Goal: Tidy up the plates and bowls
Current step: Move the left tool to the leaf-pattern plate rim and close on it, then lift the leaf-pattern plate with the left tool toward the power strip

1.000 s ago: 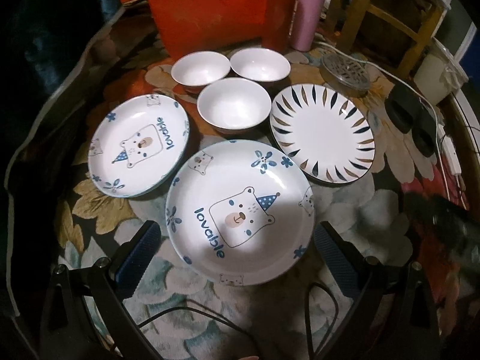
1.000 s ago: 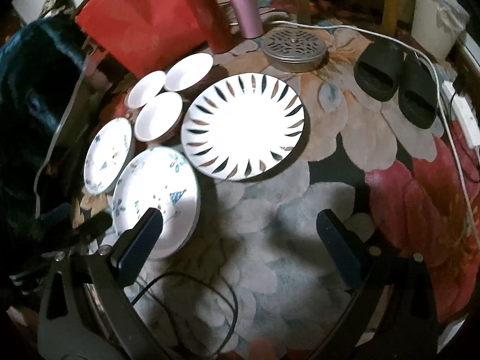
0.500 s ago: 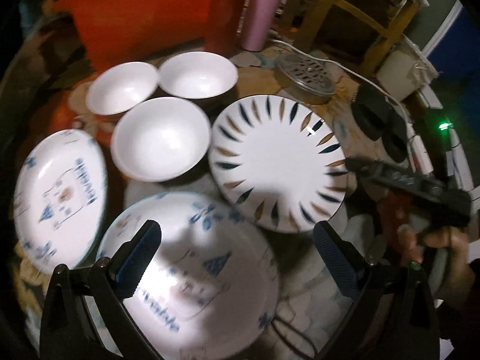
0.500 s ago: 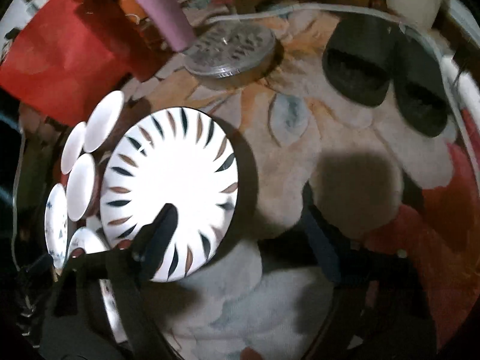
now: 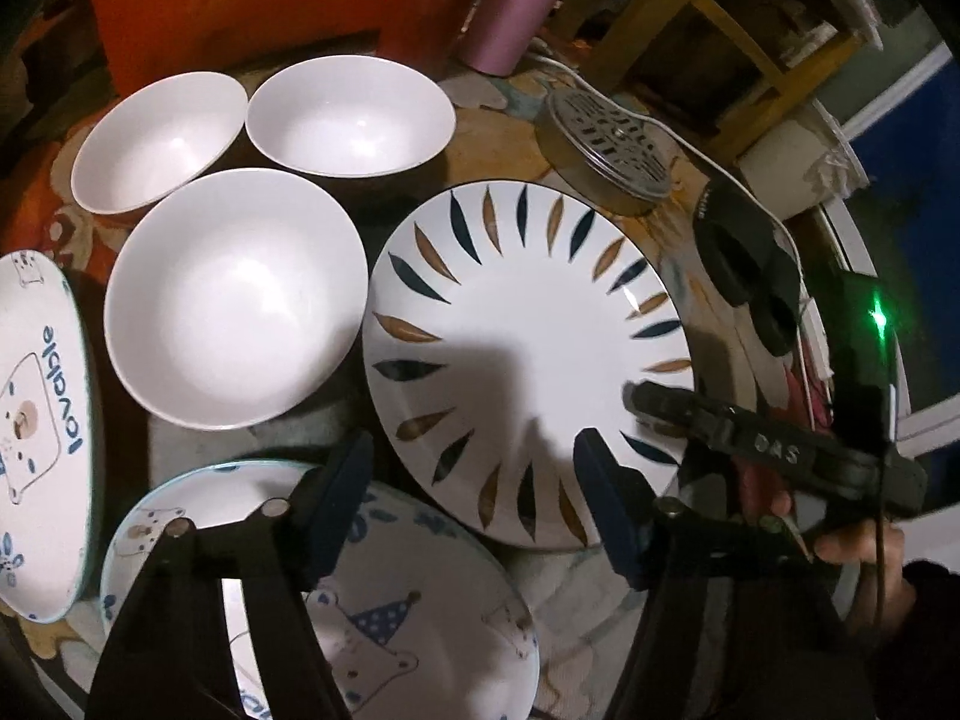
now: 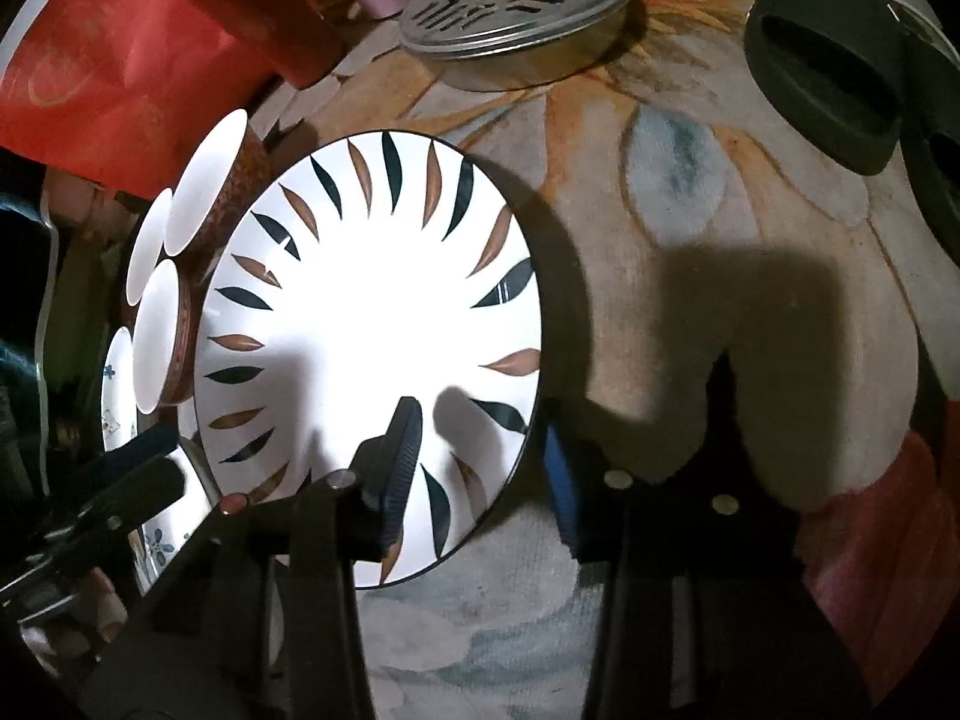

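A white plate with blue and brown leaf marks (image 5: 528, 336) (image 6: 372, 312) lies flat on the floral cloth. My left gripper (image 5: 474, 486) straddles its near left rim, one finger over the bear plate (image 5: 384, 600), the other over the leaf plate. Its jaws are closing and the pads do not touch the rim. My right gripper (image 6: 480, 456) straddles the plate's right rim, jaws closing, pads still apart from it. It also shows in the left wrist view as the right gripper (image 5: 654, 402). Three white bowls (image 5: 234, 300) stand to the left, beside a second bear plate (image 5: 42, 420).
A perforated metal lid (image 5: 606, 150) (image 6: 516, 0) lies behind the leaf plate. Black slippers (image 5: 738, 252) (image 6: 834, 60) and a white cable (image 5: 798, 276) lie to the right. A pink tumbler (image 5: 516, 0) and a red bag (image 5: 240, 0) stand at the back. A hand (image 5: 852, 546) holds the right gripper.
Both grippers have dropped toward the leaf plate and narrowed their jaws. The left swung from over the bear plate to the leaf plate's rim; the right came down onto its opposite rim.
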`<state>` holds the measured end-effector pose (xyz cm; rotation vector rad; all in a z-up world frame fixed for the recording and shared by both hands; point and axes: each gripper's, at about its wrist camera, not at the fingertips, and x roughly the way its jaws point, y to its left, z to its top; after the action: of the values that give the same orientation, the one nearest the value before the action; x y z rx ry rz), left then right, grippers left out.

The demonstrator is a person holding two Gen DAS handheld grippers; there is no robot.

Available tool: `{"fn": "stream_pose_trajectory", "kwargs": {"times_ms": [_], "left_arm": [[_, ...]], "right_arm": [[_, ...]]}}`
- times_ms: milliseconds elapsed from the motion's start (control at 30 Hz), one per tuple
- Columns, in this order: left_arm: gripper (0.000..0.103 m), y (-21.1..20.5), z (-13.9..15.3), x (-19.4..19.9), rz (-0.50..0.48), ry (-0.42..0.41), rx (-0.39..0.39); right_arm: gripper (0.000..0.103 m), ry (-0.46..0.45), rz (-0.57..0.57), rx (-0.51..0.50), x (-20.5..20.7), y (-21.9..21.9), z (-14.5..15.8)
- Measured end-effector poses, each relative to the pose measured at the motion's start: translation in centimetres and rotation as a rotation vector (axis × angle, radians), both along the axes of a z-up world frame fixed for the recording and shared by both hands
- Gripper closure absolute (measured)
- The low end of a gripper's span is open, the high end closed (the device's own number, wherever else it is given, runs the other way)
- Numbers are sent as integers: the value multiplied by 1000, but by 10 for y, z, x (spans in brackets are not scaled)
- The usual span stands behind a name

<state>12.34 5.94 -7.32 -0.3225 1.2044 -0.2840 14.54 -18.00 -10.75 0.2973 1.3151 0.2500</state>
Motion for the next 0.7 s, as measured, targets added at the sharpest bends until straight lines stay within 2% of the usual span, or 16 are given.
{"fn": "stream_pose_trajectory", "kwargs": {"times_ms": [167,233,467,633,700], "left_arm": [[38,-1,-9,11,45,6,28],[42,0,-12,16,60,8,41],[71,0,-30,31,78,53,107],[83,2,-32,29,68,46,148],[85,3,-33,29,65,42,147]], "right_arm": [[62,-12,-7,-14,6,-6,-1],[62,-19,-9,-20,10,-6,-2],[62,-34,-9,-28,32,-1,-5],[62,-31,-51,16,39,-10,-7],[63,-37,-45,37,39,-13,-7]]}}
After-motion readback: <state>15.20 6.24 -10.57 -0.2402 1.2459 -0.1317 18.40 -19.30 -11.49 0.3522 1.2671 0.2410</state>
